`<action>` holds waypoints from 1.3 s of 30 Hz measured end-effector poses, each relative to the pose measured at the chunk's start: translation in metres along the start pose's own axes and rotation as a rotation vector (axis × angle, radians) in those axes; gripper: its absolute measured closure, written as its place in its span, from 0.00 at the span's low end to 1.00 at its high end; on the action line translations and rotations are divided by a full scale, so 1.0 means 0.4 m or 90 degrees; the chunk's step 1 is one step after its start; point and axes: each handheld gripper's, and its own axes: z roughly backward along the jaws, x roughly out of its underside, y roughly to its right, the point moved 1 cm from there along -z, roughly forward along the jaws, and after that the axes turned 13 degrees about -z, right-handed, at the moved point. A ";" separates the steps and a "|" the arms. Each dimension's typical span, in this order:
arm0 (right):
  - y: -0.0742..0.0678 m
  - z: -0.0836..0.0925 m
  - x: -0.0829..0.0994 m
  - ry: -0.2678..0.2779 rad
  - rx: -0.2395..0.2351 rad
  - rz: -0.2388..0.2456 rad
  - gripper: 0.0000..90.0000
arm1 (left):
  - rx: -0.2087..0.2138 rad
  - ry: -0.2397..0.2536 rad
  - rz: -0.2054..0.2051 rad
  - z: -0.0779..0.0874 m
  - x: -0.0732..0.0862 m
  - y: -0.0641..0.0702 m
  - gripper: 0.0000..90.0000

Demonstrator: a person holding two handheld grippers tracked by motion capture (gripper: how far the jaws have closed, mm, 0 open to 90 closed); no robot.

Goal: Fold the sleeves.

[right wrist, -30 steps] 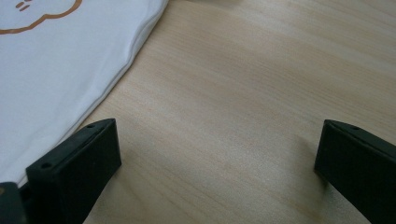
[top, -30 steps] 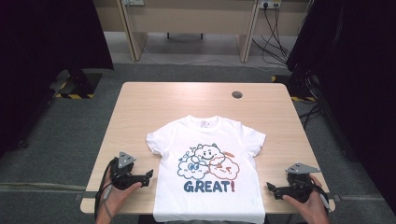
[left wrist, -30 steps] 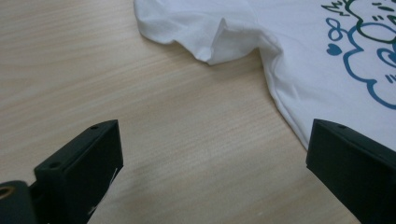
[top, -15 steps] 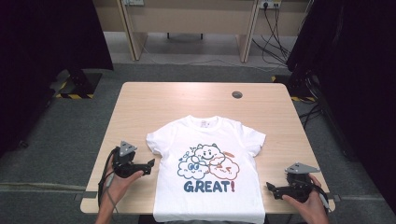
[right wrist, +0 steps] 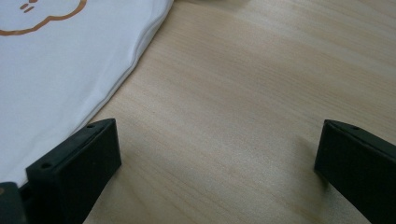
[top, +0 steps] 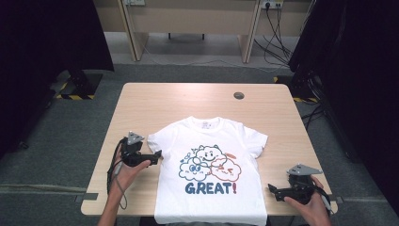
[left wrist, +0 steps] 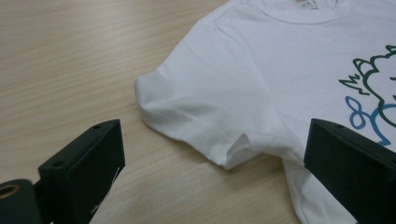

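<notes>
Grey carpet lies around one light wooden table [top: 141, 108], and dark curtains hang at both sides of the room. From the high view I count one white T-shirt [top: 211, 188], two grippers and one small round hole cover [top: 239, 95] near the far edge of the table. The T-shirt lies flat with its front up, in the middle of the near half. Its long axis runs from the far side to the near side: the collar points away from the person, and the hem hangs a little over the near edge. The left gripper [top: 157, 154] is just beside the left sleeve of the shirt. The right gripper [top: 271, 189] is near the lower right side of the shirt.

Seen from the left gripper view, the two black jaws stand wide apart and hold nothing. The sleeve [left wrist: 201, 112] lies between them, a little ahead, with soft wrinkles at its end.

Seen from the right gripper view, the two jaws are also wide apart and hold nothing. The side edge of the T-shirt [right wrist: 70, 60] runs close to one jaw, and bare wood is between them.
</notes>
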 end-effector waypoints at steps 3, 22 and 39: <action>-0.001 0.000 0.000 0.001 0.000 -0.001 0.01 | -0.001 0.005 0.006 -0.005 -0.007 -0.012 0.06; -0.004 -0.003 -0.001 0.004 -0.001 0.002 0.01 | -0.018 -0.006 0.040 -0.080 -0.020 -0.057 0.08; -0.008 -0.005 -0.001 0.005 -0.003 0.003 0.01 | -0.004 -0.004 0.007 -0.103 0.001 -0.072 0.68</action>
